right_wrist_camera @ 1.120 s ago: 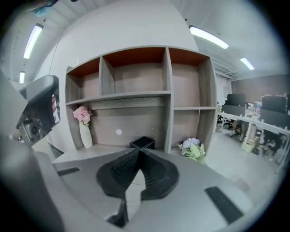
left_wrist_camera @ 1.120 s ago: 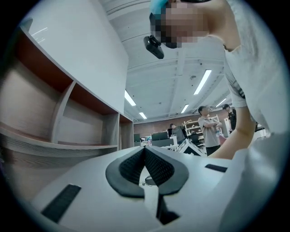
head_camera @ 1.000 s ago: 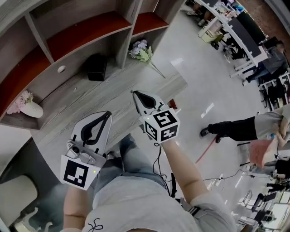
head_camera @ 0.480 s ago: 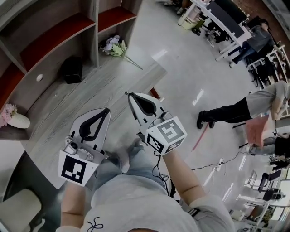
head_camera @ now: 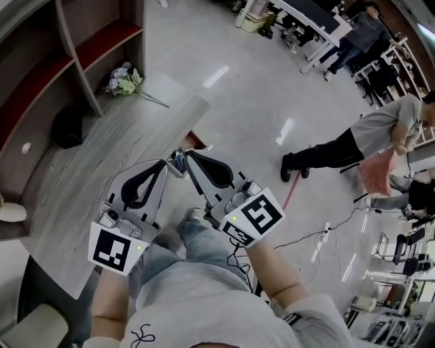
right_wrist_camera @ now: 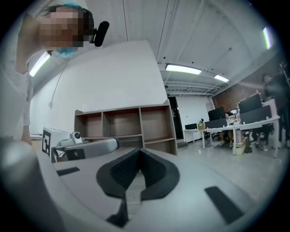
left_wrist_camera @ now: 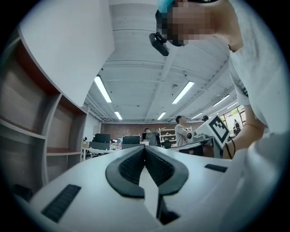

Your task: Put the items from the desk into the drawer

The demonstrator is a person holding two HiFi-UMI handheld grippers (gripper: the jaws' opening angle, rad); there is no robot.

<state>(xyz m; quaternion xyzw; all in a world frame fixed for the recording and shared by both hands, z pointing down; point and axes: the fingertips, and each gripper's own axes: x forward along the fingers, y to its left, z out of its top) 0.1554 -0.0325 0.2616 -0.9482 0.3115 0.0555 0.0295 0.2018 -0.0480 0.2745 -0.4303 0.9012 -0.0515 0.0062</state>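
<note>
Bright ceiling strip lights [left_wrist_camera: 103, 89] glare off the glossy floor [head_camera: 284, 130]; gripper views bend heavily at edges.

White left gripper [head_camera: 164, 164] and right gripper [head_camera: 189, 153] have black-lined jaws.

Glossy pale floor [head_camera: 245, 95], wooden shelving [head_camera: 102, 41] at left, office desks [head_camera: 319, 17] beyond, strip lights [left_wrist_camera: 103, 89] overhead

This is looking like an open-plan office: rows of white-framed workstations with dark monitors [head_camera: 319, 17] are standing on a glossy pale floor [head_camera: 238, 95], long fluorescent ceiling tubes [left_wrist_camera: 103, 89] are glowing, and a grey wood-grain desk with open cubby shelves [head_camera: 115, 146] is sitting alongside.
</note>
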